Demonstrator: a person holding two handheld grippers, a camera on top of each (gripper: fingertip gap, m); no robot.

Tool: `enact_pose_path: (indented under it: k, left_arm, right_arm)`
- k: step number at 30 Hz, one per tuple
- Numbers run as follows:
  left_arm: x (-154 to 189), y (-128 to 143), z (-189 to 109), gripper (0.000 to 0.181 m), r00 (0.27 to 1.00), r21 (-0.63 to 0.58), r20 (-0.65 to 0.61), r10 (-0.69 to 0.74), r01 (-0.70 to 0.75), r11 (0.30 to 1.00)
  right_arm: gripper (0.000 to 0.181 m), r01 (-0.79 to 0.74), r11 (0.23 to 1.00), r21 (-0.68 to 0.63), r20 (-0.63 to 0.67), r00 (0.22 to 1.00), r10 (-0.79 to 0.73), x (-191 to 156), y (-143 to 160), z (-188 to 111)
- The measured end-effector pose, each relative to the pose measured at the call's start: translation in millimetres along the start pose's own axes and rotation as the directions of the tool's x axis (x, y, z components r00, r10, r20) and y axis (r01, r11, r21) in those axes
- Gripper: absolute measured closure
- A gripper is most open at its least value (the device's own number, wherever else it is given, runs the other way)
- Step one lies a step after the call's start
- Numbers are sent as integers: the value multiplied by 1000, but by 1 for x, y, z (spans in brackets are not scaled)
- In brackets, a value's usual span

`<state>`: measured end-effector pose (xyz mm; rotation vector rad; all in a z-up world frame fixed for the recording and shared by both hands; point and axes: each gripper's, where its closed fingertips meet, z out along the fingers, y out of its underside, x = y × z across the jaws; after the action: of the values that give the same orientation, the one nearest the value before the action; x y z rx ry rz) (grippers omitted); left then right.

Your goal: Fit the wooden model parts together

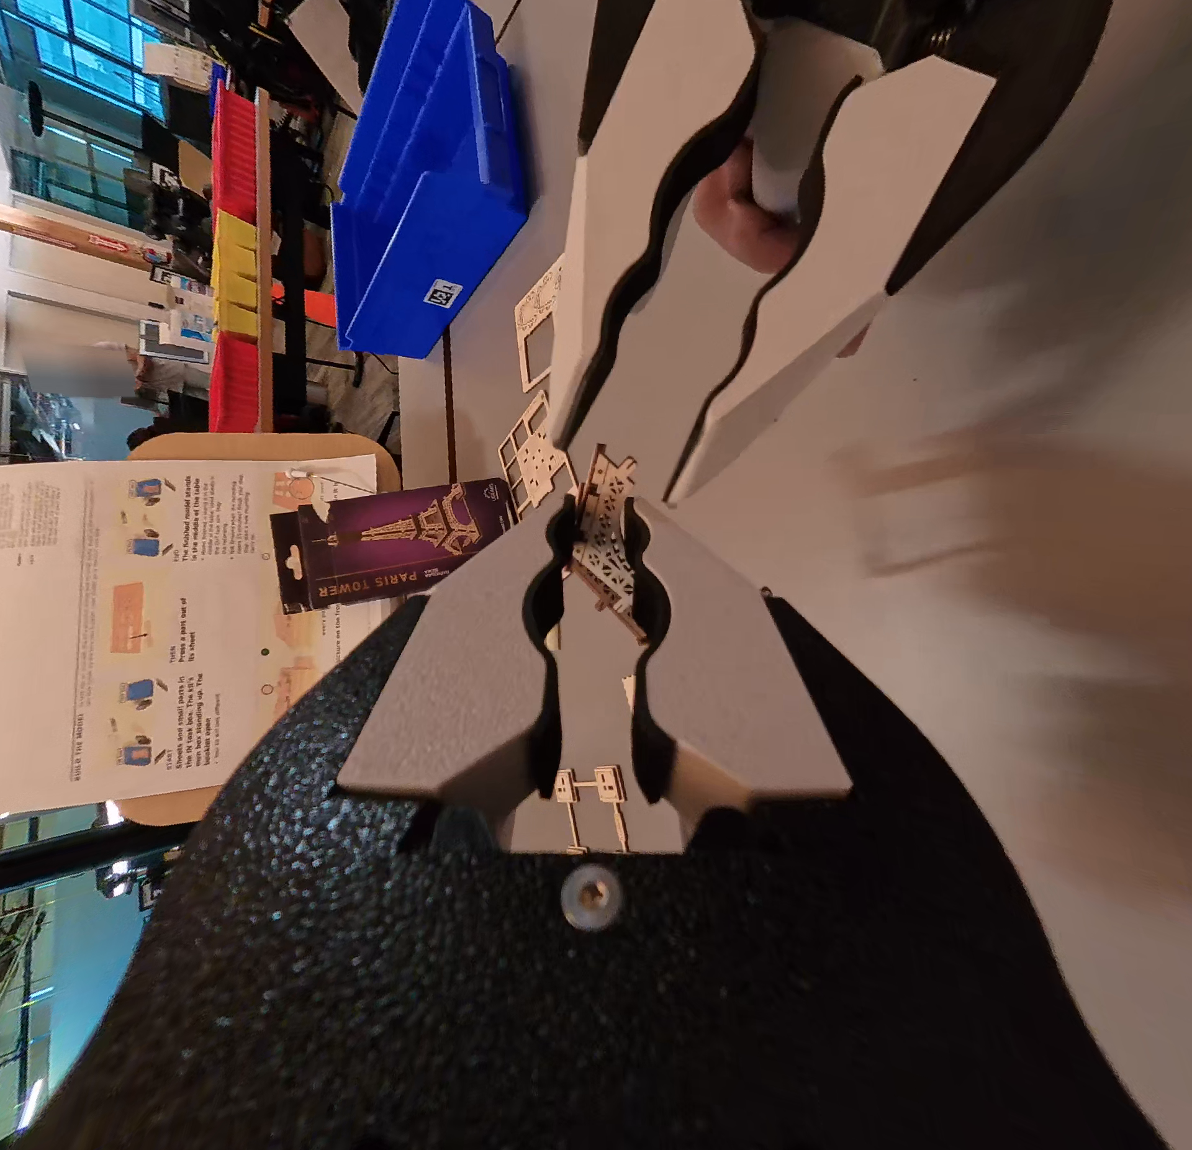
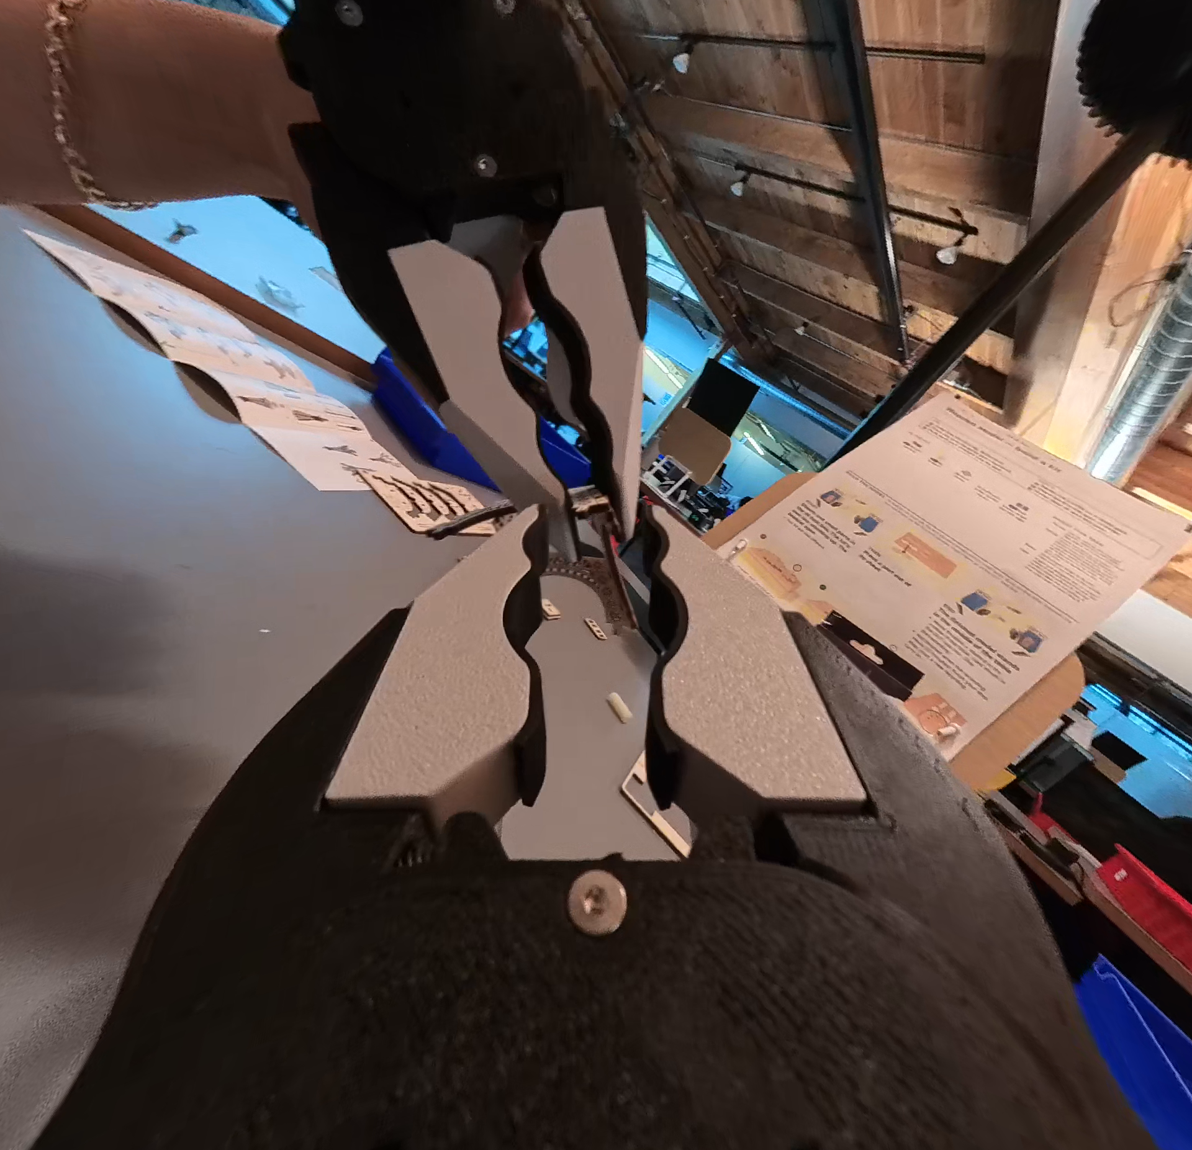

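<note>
Here the left claw (image 1: 600, 526) clamps the lattice wooden piece (image 1: 606, 551); the right claw (image 1: 616, 471) stands apart.

Each camera sits just behind its own gripper, looking forward along the two grey wavy-edged fingers. The left wrist view is rolled sideways, very near the pale grey table (image 1: 967, 281), with the blue plastic bin (image 1: 419, 184) far off. The right wrist view looks low across the table and up to a wooden plank ceiling (image 2: 806, 119). Both share the lattice-cut wooden tower piece (image 1: 603, 539) (image 2: 596, 580), the facing gripper and the printed instruction sheet (image 1: 161, 603) (image 2: 967, 539).
</note>
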<state>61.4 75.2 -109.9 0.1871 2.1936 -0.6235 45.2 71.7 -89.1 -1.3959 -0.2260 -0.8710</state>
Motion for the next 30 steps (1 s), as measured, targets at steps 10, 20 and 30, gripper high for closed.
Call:
enact_pose_path:
  k: [10, 20, 30]
  left_arm:
    - [-3, -5, -6, 169, 999, -29, 35, 40, -39, 999]
    - [-1, -5, -5, 169, 995, -76, 38, 96, -93, 993]
    - [4, -3, -5, 161, 999, -14, -19, 31, -31, 999]
  right_arm:
    - [162, 92, 996, 9, -21, 996, -92, -2, -11, -4]
    - [171, 97, 995, 8, 18, 995, -97, -2, -8, -2]
    - [171, 102, 995, 5, 16, 995, -102, 2, -2, -2]
